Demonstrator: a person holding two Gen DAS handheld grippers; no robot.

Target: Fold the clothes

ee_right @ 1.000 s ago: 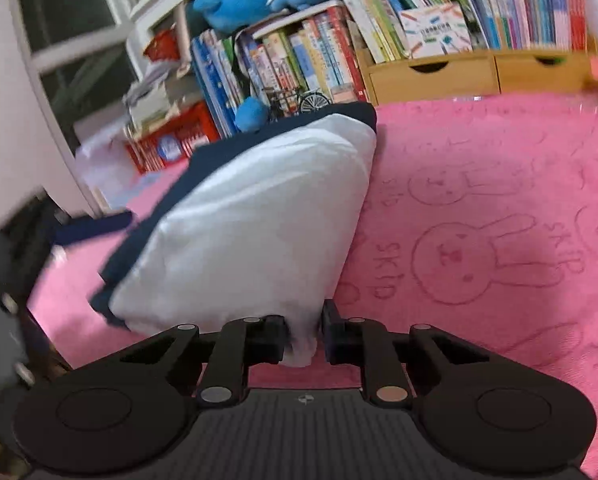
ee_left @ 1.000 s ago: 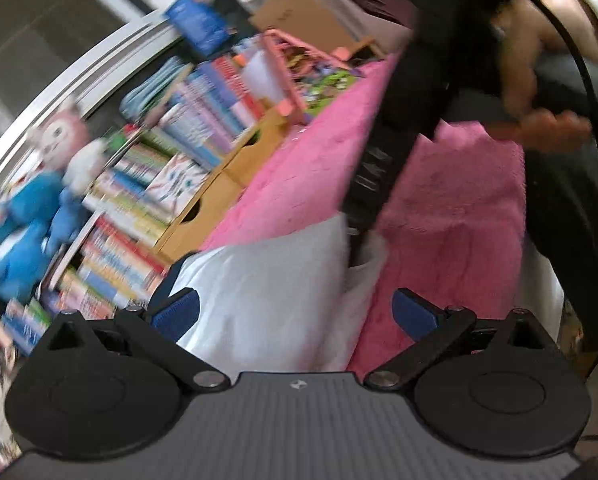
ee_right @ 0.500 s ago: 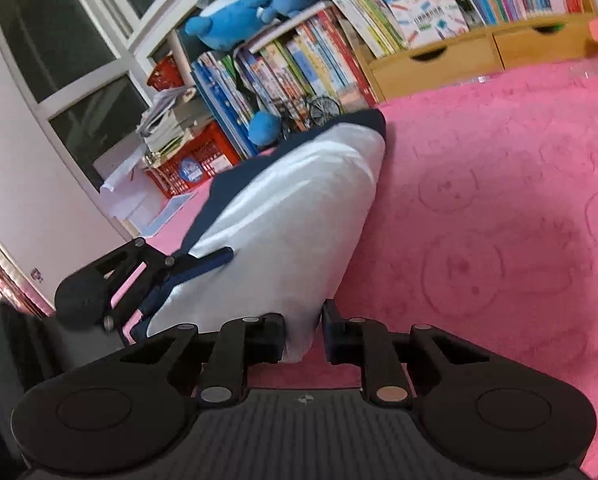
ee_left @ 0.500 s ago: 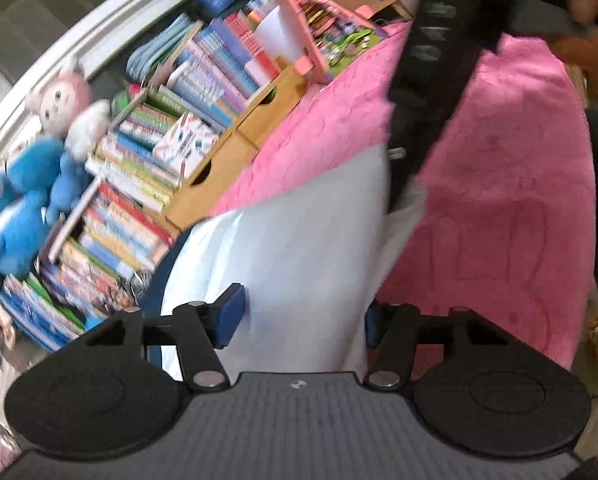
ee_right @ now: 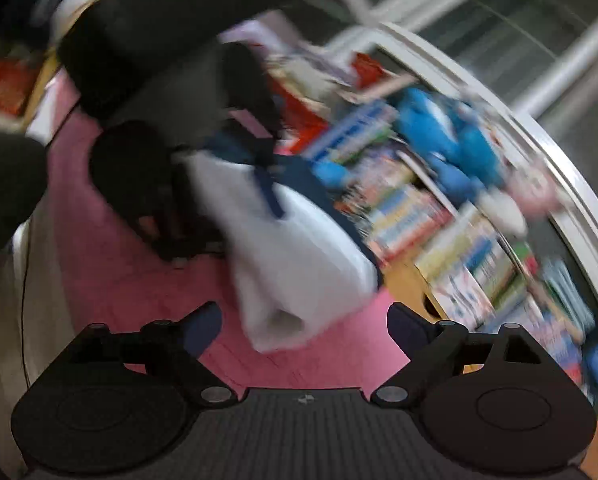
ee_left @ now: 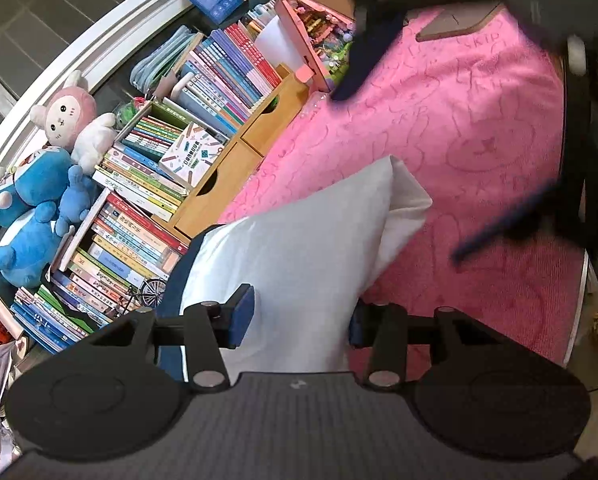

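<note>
Straddling the white garment (ee_left: pixel 299 248), left gripper (ee_left: pixel 299 316); right gripper (ee_right: pixel 303 324) spread wide.

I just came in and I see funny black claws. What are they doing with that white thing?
Someone is folding clothes with a tool in each hand. The left tool has its fingers on either side of a folded white garment with navy trim, which lies on a pink bunny blanket. The right tool is open and holds nothing; its picture is blurry.
</note>
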